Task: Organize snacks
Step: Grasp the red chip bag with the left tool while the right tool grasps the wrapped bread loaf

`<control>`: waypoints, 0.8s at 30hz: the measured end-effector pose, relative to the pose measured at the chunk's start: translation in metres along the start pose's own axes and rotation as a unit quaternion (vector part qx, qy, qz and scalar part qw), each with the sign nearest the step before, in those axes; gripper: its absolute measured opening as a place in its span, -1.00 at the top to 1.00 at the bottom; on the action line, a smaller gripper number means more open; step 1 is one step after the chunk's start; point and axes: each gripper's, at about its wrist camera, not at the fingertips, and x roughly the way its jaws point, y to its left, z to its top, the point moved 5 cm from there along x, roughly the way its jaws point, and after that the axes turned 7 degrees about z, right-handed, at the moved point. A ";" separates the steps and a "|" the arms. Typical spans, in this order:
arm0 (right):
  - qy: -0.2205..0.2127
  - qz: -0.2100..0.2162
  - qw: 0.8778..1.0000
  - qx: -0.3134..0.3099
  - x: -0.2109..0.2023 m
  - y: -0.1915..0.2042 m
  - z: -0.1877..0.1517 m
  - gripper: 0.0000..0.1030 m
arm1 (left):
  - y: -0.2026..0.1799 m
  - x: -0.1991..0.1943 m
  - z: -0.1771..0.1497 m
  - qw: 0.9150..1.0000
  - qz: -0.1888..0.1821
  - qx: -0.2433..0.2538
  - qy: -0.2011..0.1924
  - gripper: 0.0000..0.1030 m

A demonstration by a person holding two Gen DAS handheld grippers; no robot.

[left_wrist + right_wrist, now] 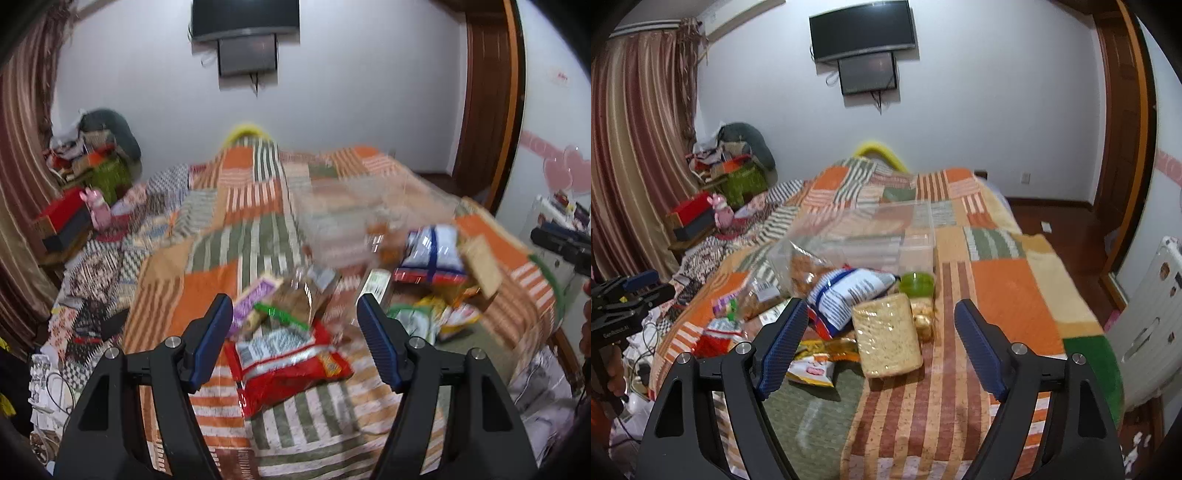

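Snack packets lie in a pile on a patchwork bedspread (207, 288). In the left wrist view my left gripper (295, 314) is open and empty above a red packet (288, 365), with a brown clear bag (299, 295) and a blue-white bag (432, 254) beyond. In the right wrist view my right gripper (881, 321) is open and empty, with a pale noodle pack (886, 339) standing between its fingers, a little ahead. A blue-white bag (849, 291), a green-lidded jar (916, 284) and yellow packets (816, 365) lie around it. A clear plastic bin (886, 236) stands behind the pile.
A heap of clothes and boxes (727, 170) sits at the far left by the curtain (635, 147). A TV (862, 29) hangs on the far wall. A white radiator (1148, 321) stands to the right of the bed. The bedspread (1008, 288) extends right of the pile.
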 end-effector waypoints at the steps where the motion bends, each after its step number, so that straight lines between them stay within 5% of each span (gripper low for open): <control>1: 0.006 0.001 1.000 0.002 0.003 -0.002 -0.001 -0.54 | 0.001 0.009 -0.005 1.000 -0.001 0.000 0.013 -0.36; 17: 0.093 0.014 0.995 0.022 0.055 -0.017 -0.024 -0.54 | 0.014 0.110 -0.062 0.983 -0.019 -0.070 0.171 -0.78; 24: 0.116 0.022 0.993 0.030 0.070 -0.023 -0.031 -0.54 | 0.004 0.124 -0.070 0.982 -0.021 -0.066 0.175 -1.00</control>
